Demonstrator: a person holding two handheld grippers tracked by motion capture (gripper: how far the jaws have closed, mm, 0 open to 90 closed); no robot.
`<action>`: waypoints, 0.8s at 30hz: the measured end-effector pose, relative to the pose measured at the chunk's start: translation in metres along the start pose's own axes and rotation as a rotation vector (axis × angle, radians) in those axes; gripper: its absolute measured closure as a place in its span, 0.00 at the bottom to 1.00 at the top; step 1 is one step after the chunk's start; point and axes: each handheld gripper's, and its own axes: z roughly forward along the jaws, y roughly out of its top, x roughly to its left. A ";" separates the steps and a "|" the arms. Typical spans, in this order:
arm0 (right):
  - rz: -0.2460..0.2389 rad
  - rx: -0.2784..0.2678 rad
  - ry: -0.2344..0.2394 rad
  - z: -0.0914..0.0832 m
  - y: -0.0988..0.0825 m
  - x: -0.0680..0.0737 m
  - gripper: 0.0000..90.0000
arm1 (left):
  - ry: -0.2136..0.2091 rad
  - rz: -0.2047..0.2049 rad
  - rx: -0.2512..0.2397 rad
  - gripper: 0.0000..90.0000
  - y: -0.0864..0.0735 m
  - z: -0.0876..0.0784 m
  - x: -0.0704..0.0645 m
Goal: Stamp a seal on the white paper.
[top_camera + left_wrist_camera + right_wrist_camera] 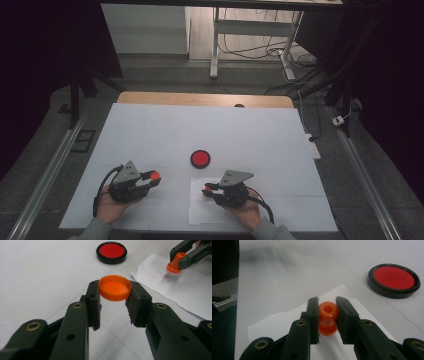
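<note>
One white table [150,135], dim room.

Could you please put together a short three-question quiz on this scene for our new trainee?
1. What does the left gripper hold between its jaws?
2. True or false: the right gripper is shut on an orange stamp above the sheet of paper.
3. What lies on the table beyond both grippers: A) a blue cup, B) a round red ink pad, C) a pen?

Key: 1. An orange cap, gripped by its rim. 2. True. 3. B.
</note>
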 end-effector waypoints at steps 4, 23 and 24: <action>-0.006 0.007 -0.003 0.001 -0.001 0.000 0.80 | 0.000 0.000 0.000 0.72 0.000 0.000 0.000; -0.022 0.026 -0.018 0.006 -0.002 0.000 0.80 | 0.000 0.002 0.001 0.72 0.000 0.000 0.000; -0.024 0.028 -0.017 0.006 -0.002 0.000 0.80 | -0.001 0.002 0.001 0.72 0.000 0.000 0.000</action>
